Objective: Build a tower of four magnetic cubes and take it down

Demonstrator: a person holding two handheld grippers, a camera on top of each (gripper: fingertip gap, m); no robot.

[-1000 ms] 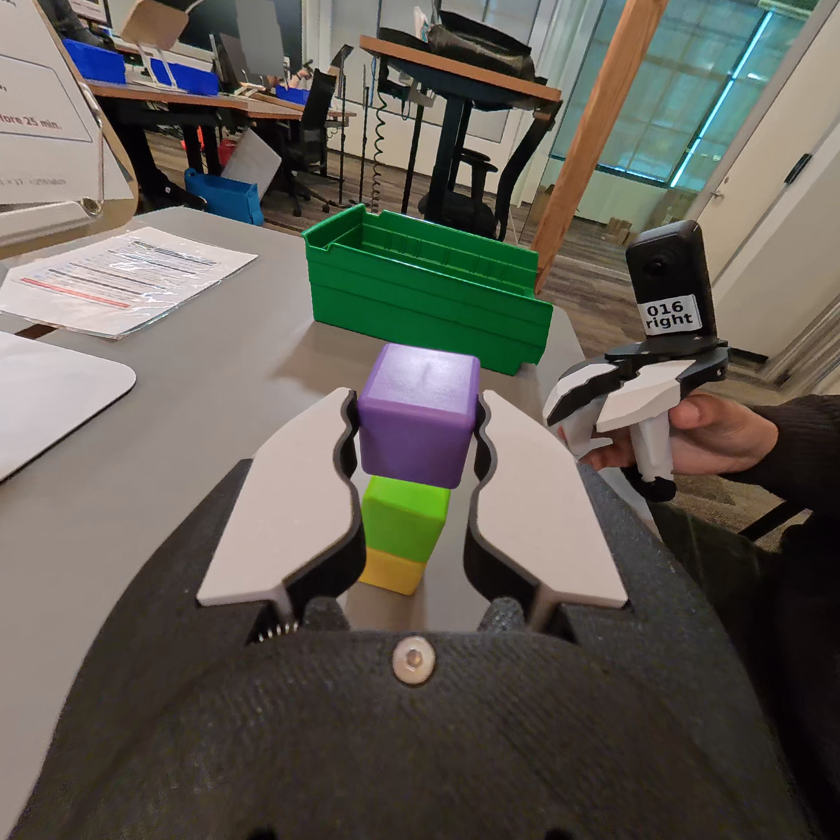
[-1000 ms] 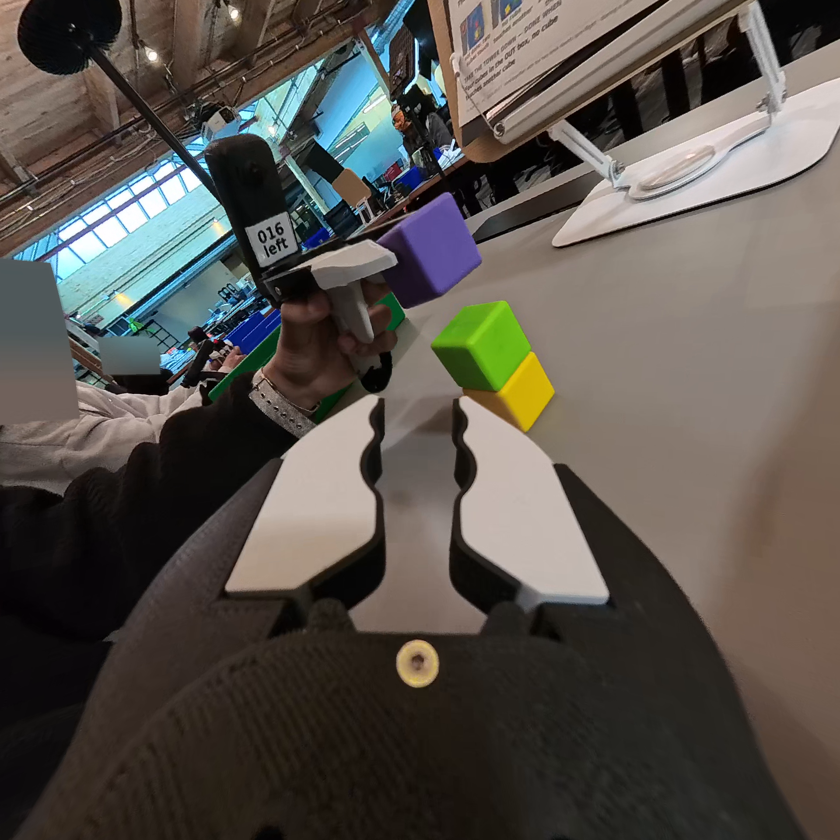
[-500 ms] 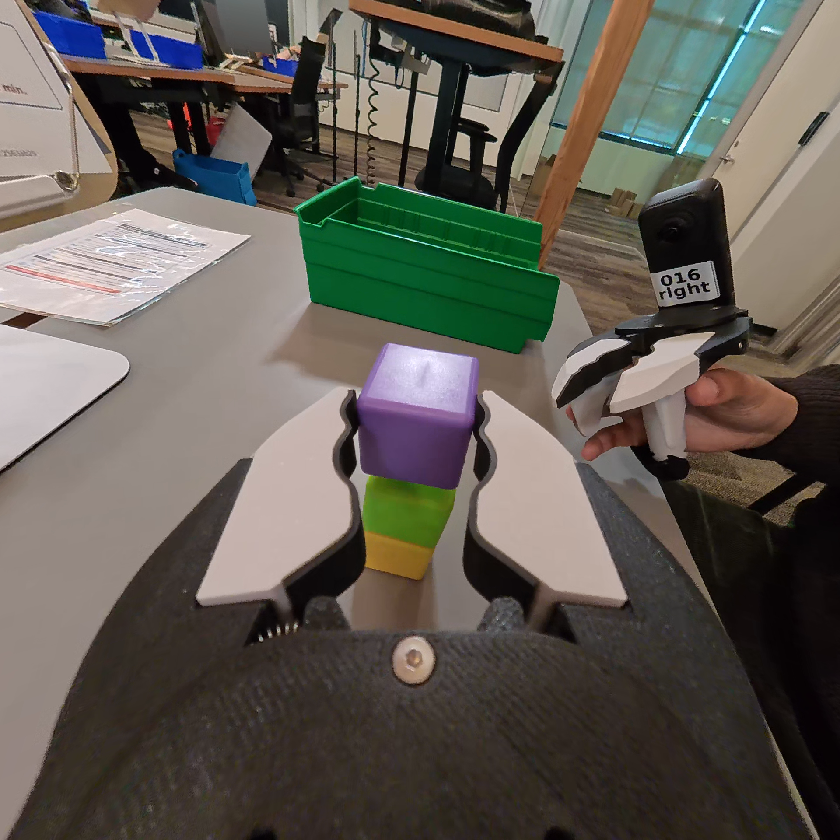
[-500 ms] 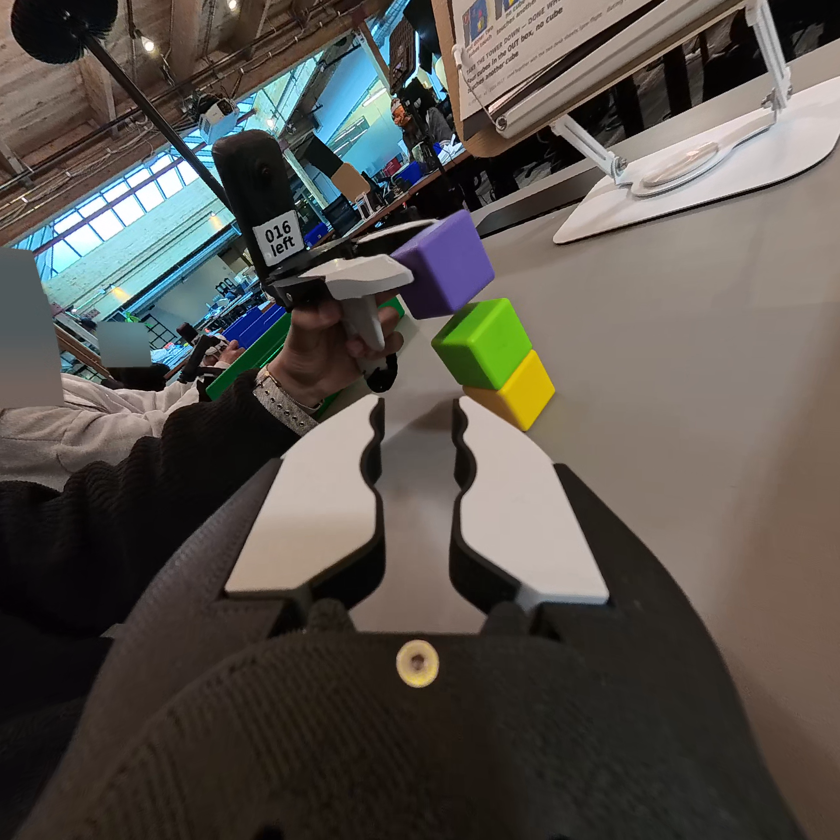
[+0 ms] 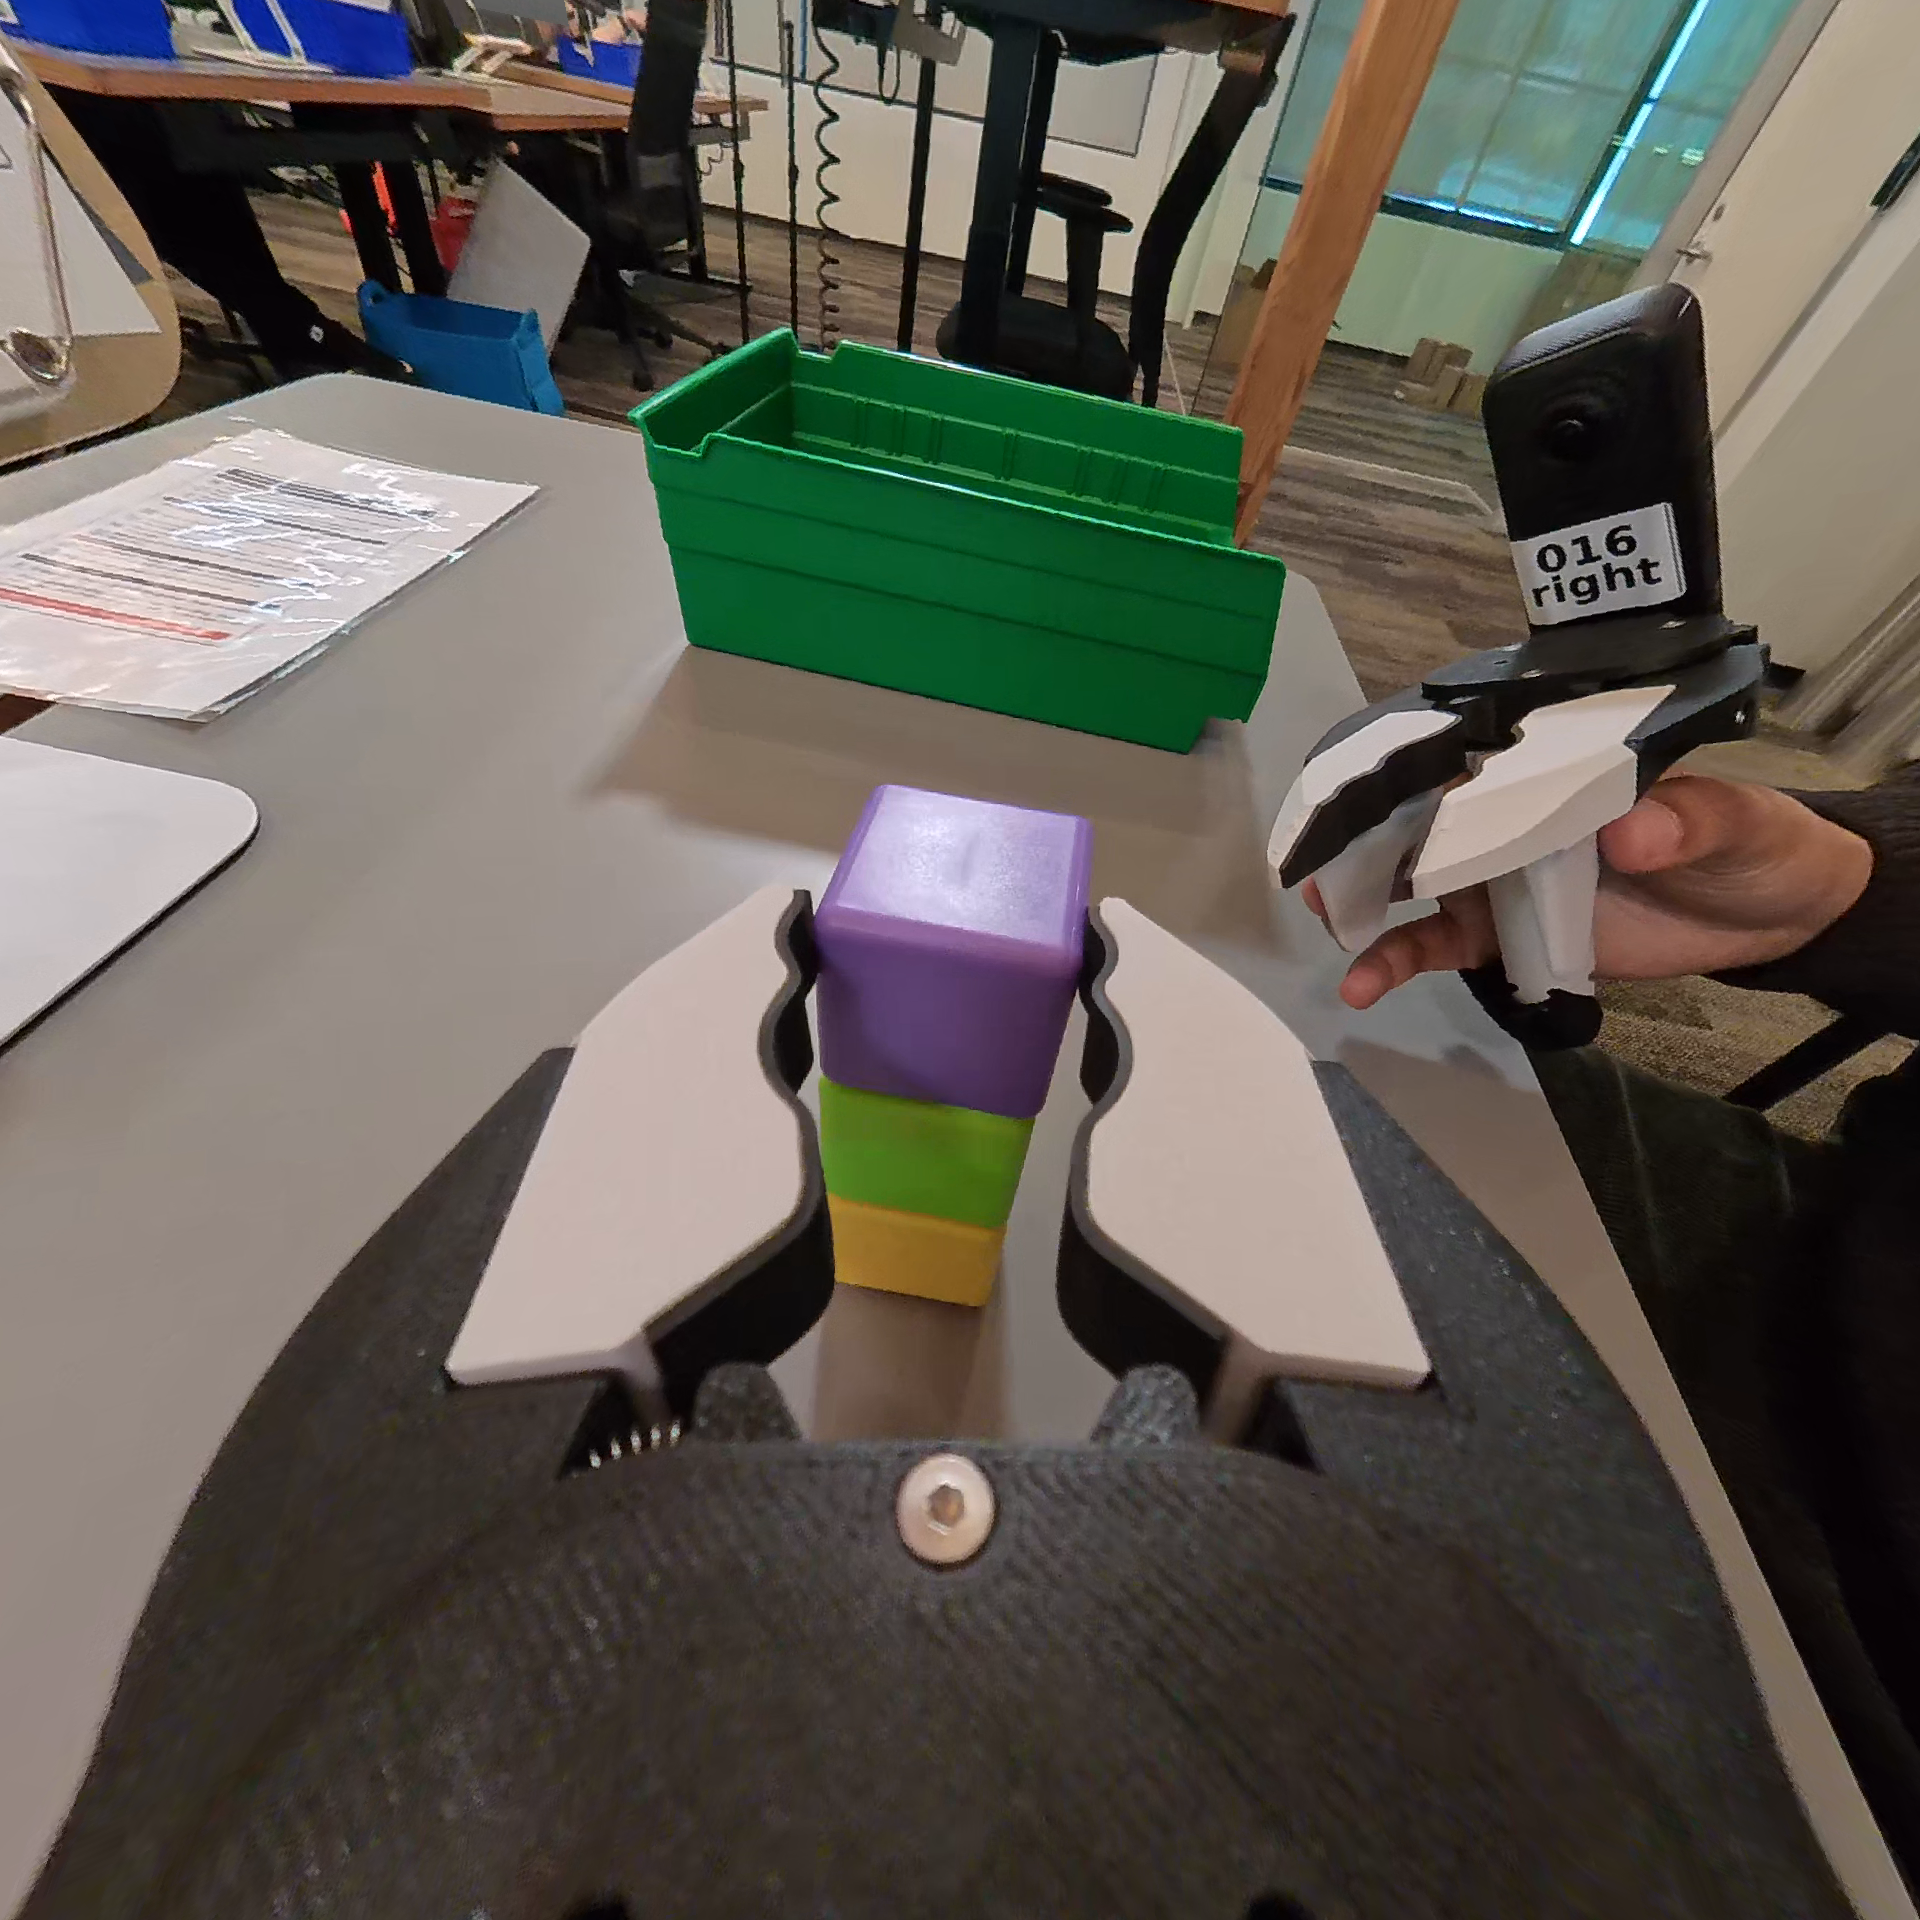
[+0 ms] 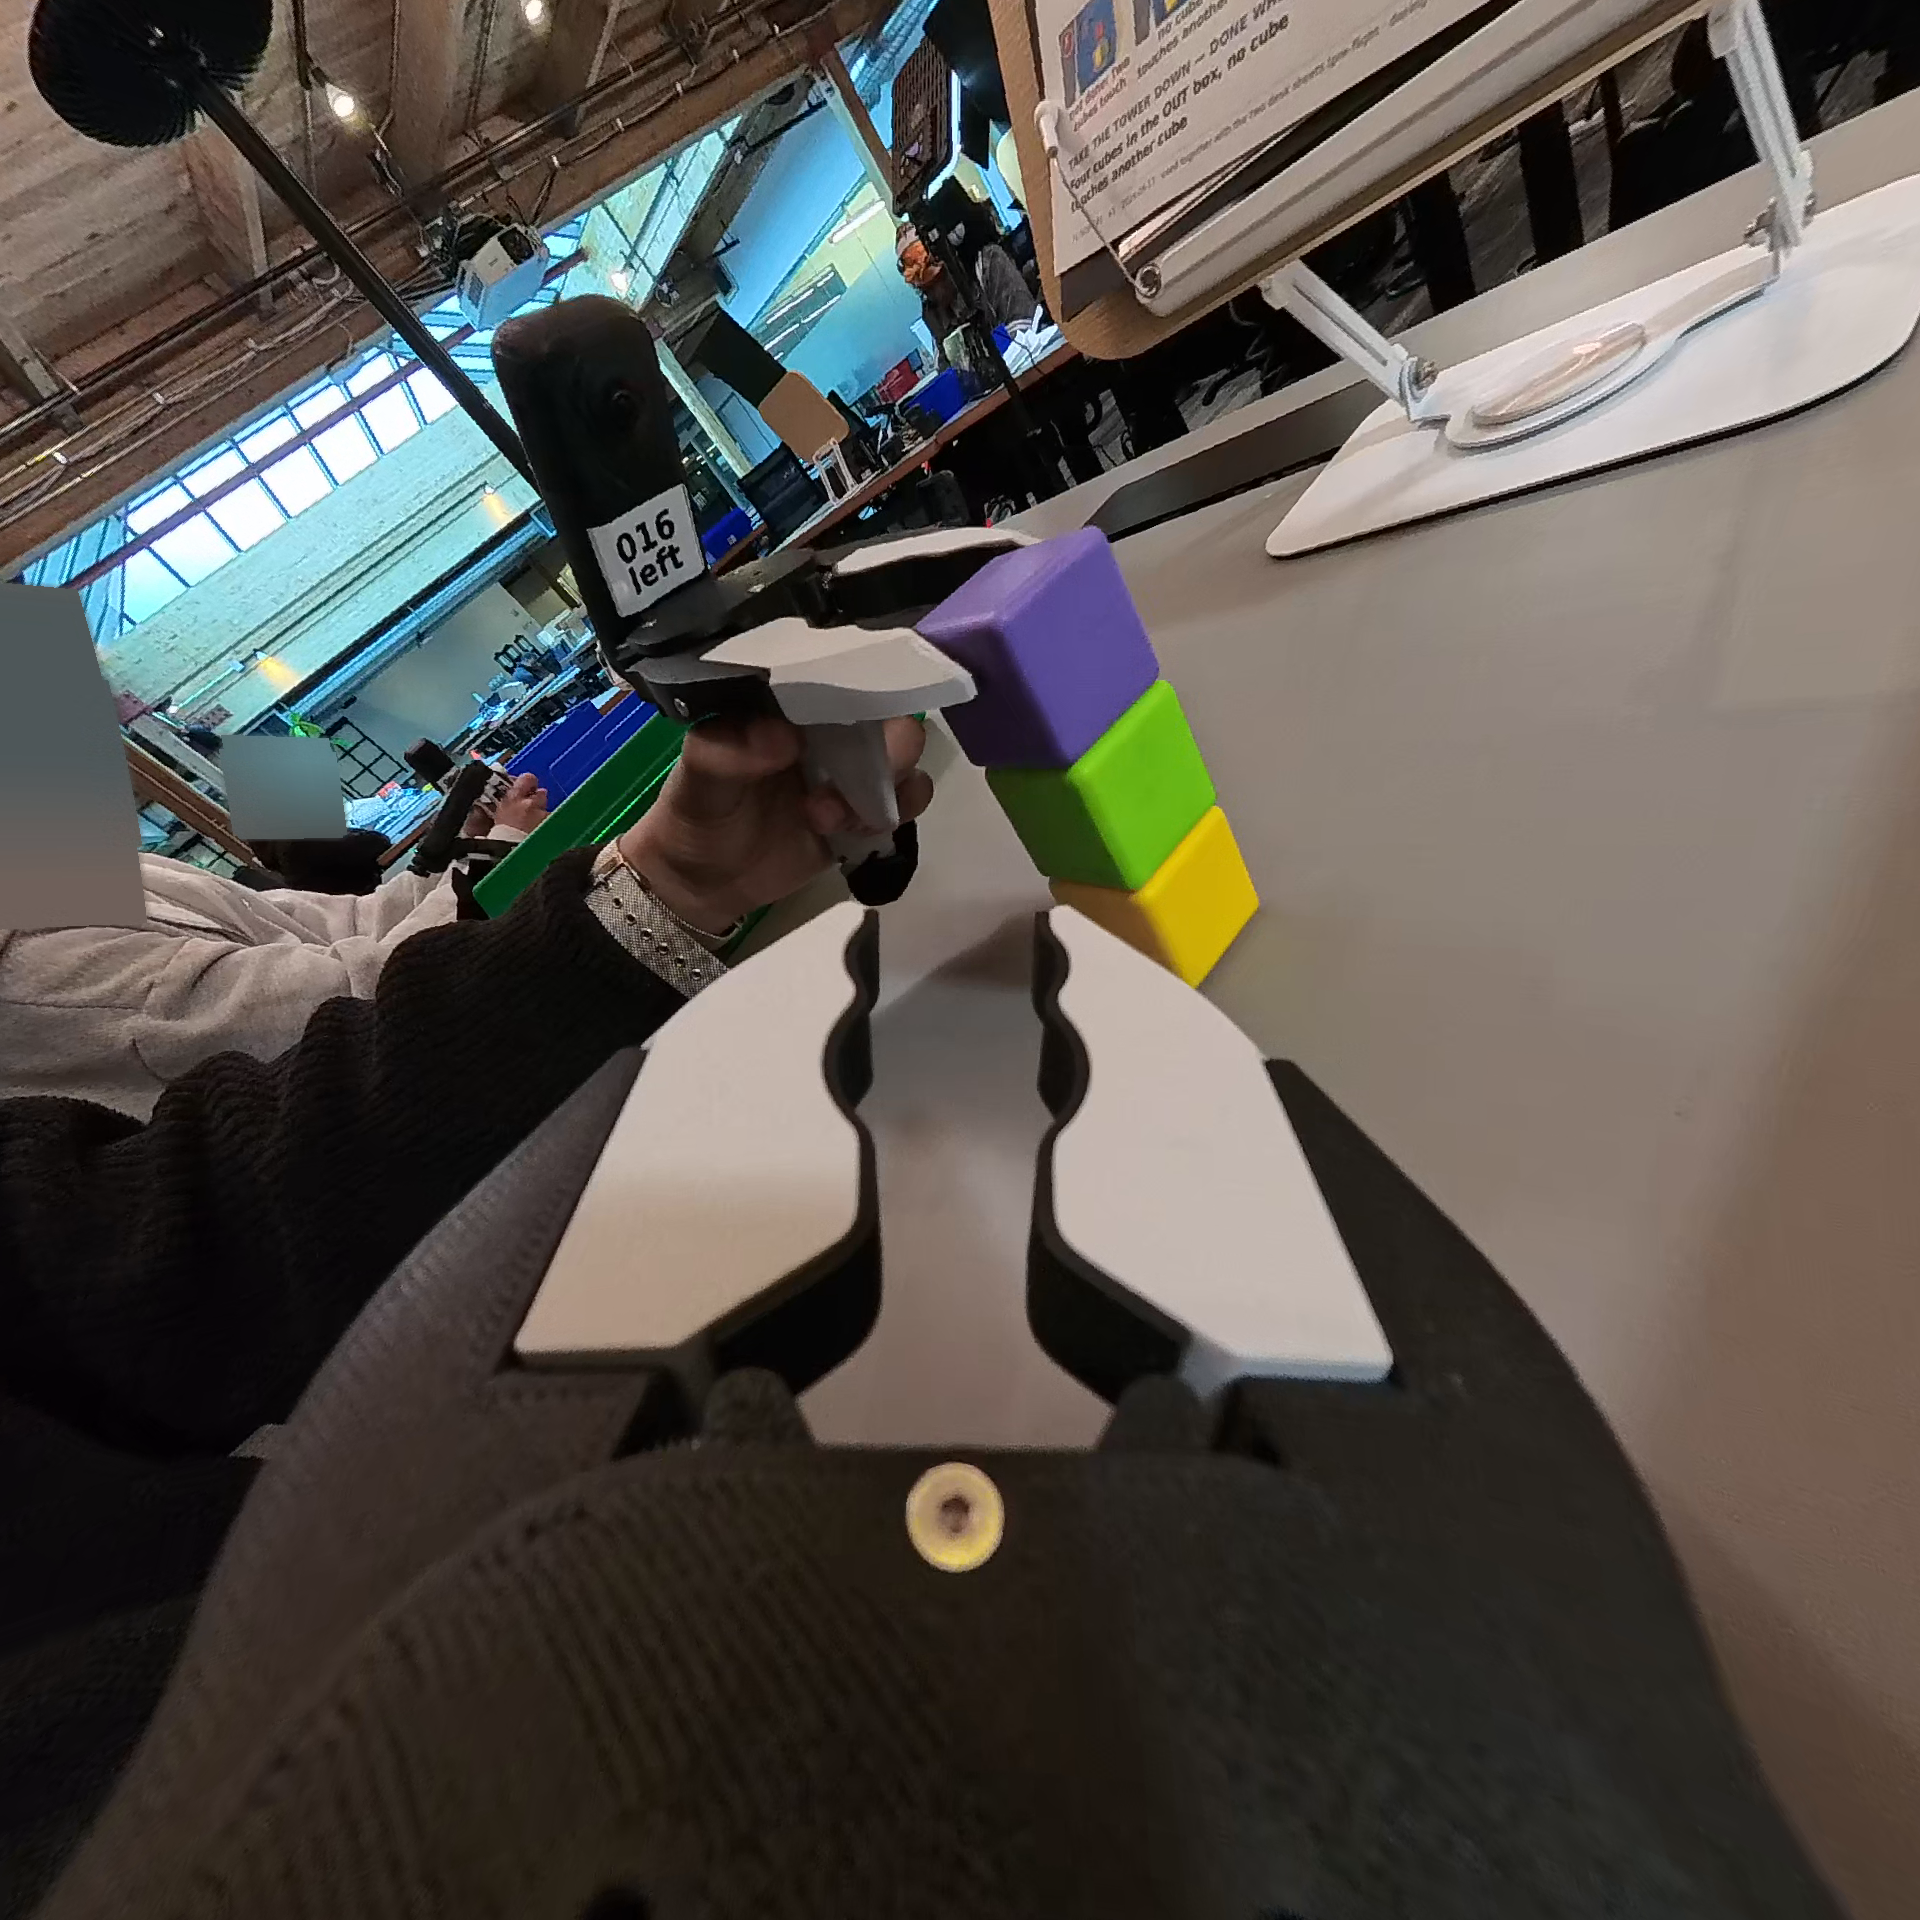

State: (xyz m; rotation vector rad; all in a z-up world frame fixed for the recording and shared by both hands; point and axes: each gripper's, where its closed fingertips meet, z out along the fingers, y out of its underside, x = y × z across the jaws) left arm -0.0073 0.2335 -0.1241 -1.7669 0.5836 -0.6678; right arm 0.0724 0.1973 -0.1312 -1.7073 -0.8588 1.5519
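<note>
Gripping a purple cube by its two sides, the left gripper sits mid-frame in its own view, jaws spread just to the cube's width and pressed against it. The purple cube rests on a green cube, which stands on a yellow cube, the three making a small tower on the grey table. In the right wrist view the same tower leans across the centre right of the frame, purple cube on top, green cube in the middle, yellow cube at the bottom touching the table; the left gripper reaches in from the left, a hand wrapped around its handle.

The right gripper hangs low in the lower half of its own view, jaws parted by a narrow gap with nothing between them, only bare table showing through. Its tips sit near the yellow cube but apart from it. From the left wrist view the right gripper shows at the right edge, held by a hand, off to the side of the tower.

A green bin stands beyond the tower at upper centre. A sleeved paper lies at the upper left, and a white stand with a board sits at the upper right of the right wrist view.
</note>
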